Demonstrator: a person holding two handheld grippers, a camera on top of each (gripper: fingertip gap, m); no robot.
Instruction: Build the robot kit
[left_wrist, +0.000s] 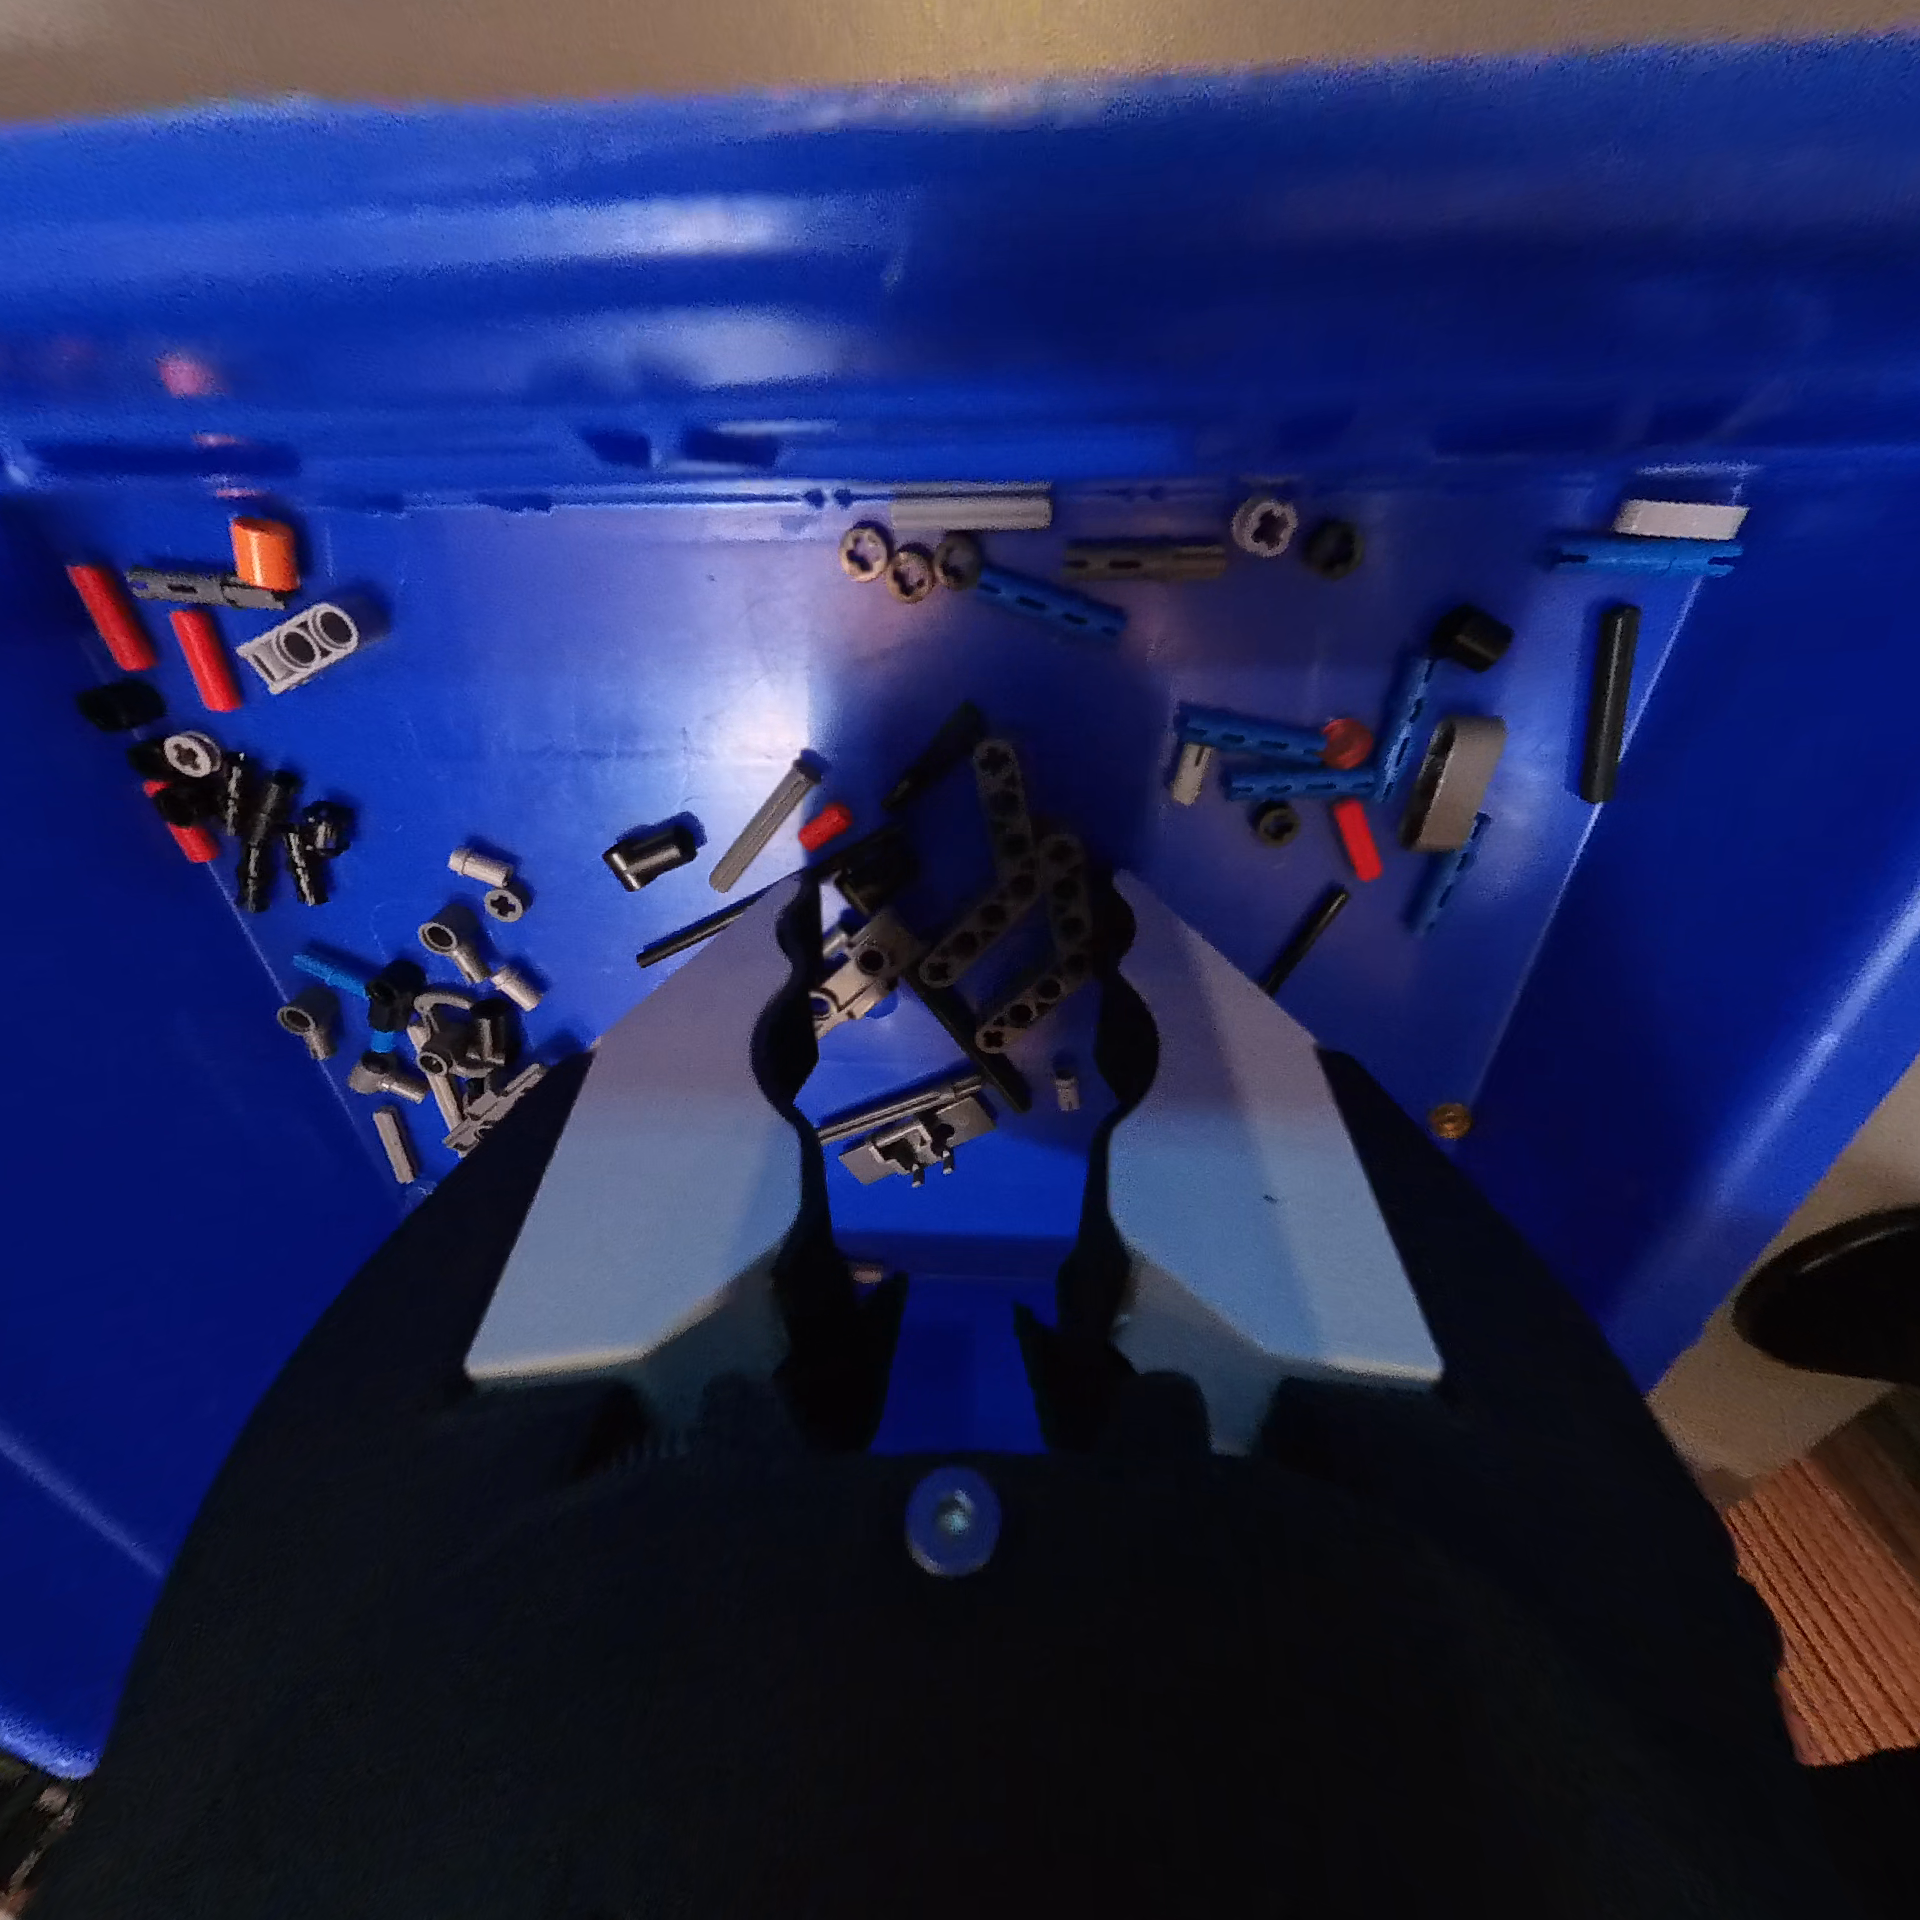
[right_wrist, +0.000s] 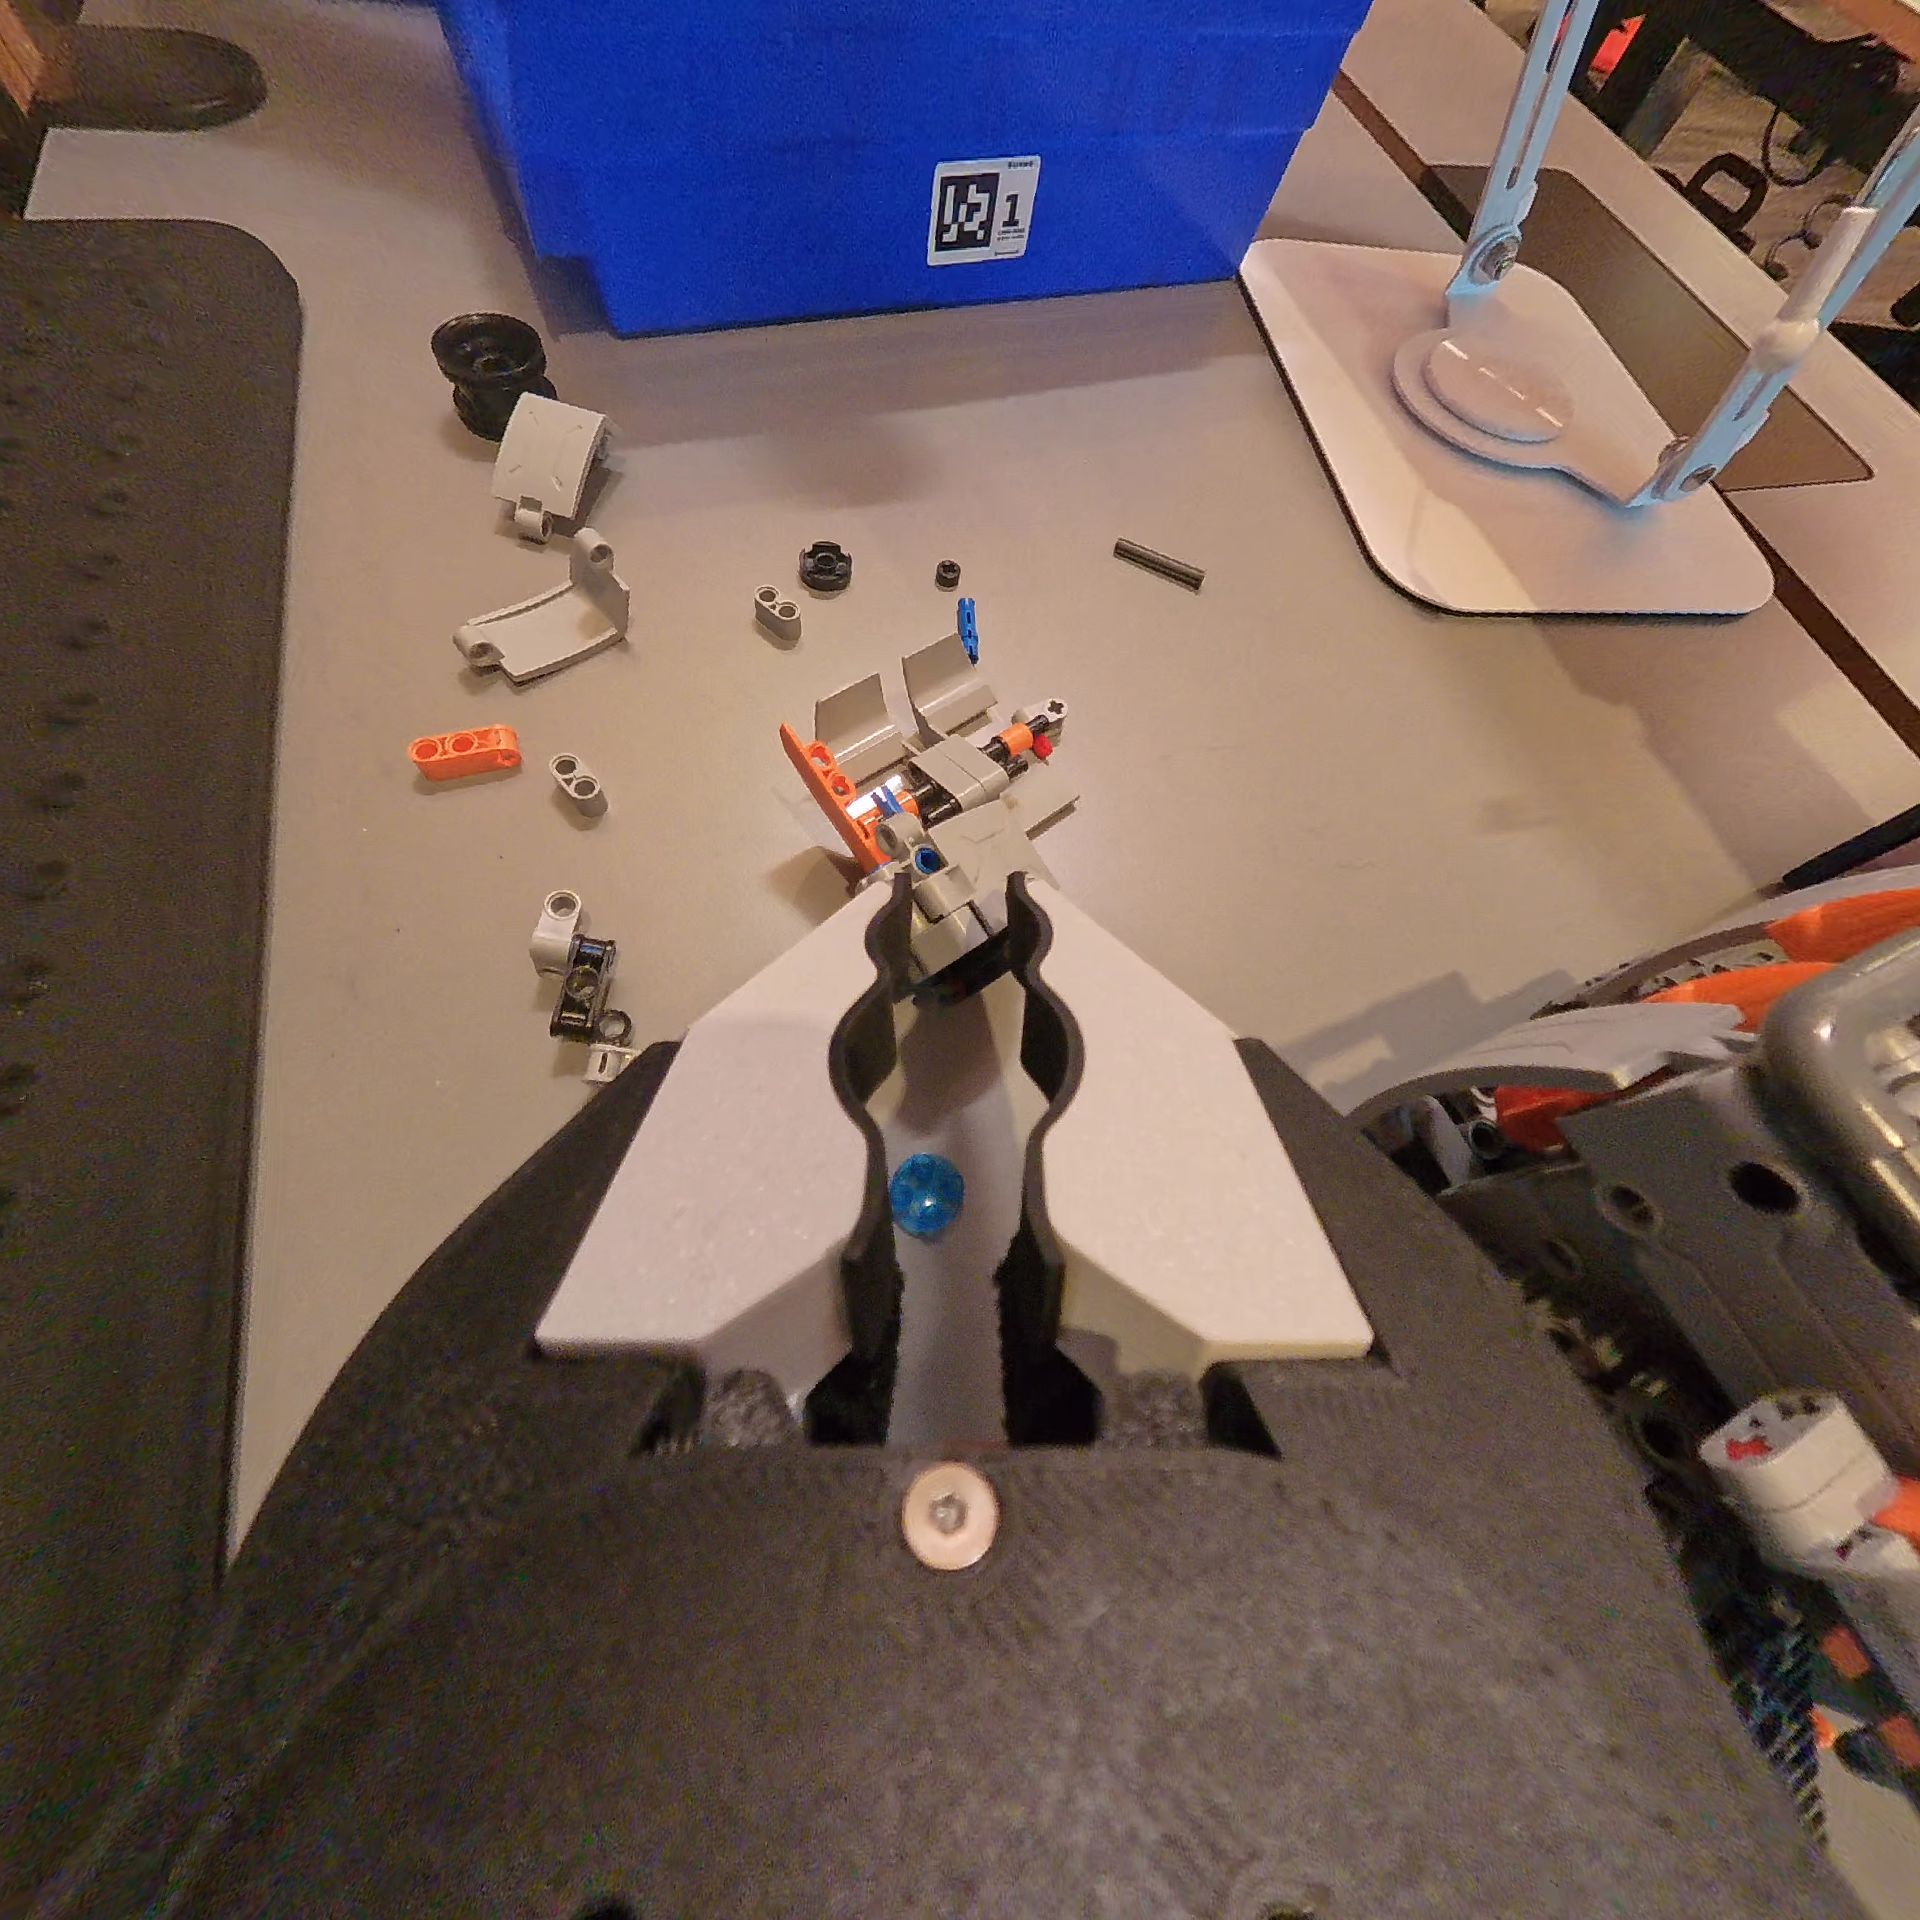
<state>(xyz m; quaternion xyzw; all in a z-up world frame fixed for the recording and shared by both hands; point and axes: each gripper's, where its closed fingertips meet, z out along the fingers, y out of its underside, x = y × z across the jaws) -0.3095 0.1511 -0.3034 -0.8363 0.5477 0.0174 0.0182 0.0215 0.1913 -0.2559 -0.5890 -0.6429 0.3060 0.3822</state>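
My left gripper (left_wrist: 961, 894) is inside a blue bin (left_wrist: 1039, 312), open, low over its floor. A cluster of dark grey holed beams (left_wrist: 1013, 914) lies between its fingertips, with a grey connector (left_wrist: 862, 971) and a grey plate piece (left_wrist: 914, 1127) beside it. I cannot tell if the fingers touch the beams. My right gripper (right_wrist: 958, 894) is shut on a small grey, orange and black brick assembly (right_wrist: 935, 790) at its near end, just over the table. A translucent blue round stud (right_wrist: 925, 1195) lies below, between the finger bases.
Several loose pins, axles and bushes are scattered over the bin floor (left_wrist: 582, 675). The bin (right_wrist: 831, 156) also stands at the table's far side. Loose parts lie left: black wheel (right_wrist: 488, 374), grey panels (right_wrist: 551, 623), orange beam (right_wrist: 462, 750). White stand base (right_wrist: 1507, 468), larger model (right_wrist: 1714, 1143), black mat (right_wrist: 125, 727).
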